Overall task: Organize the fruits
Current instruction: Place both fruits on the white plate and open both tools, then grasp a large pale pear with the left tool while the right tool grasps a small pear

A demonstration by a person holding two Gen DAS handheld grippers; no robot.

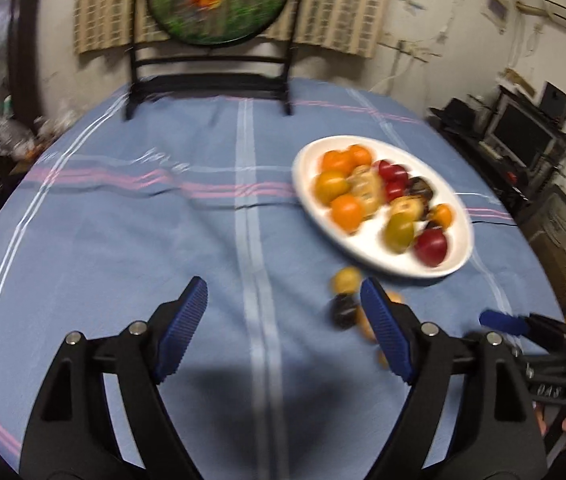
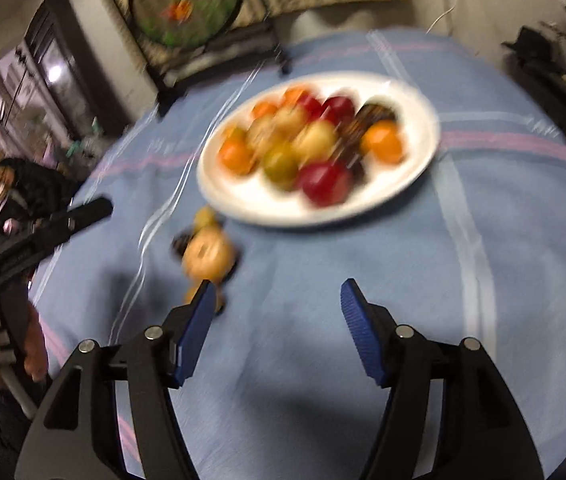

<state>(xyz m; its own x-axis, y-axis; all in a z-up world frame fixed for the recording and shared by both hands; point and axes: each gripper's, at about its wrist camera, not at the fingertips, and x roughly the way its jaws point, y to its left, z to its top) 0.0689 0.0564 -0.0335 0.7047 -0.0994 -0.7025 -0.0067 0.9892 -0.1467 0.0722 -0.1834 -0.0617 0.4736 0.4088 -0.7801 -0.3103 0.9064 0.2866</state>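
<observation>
Both the left claw and right claw hang spread and empty over the table, where loose fruits, likely light, round and roll-prone, sit just beside the plate, best pinched across their middles.

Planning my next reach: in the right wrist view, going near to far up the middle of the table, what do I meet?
Right hand-held gripper, open over bare blue tablecloth → loose fruit cluster off the plate, slightly left → white plate piled with fruit → round decorated panel on its black stand at the far edge.
</observation>
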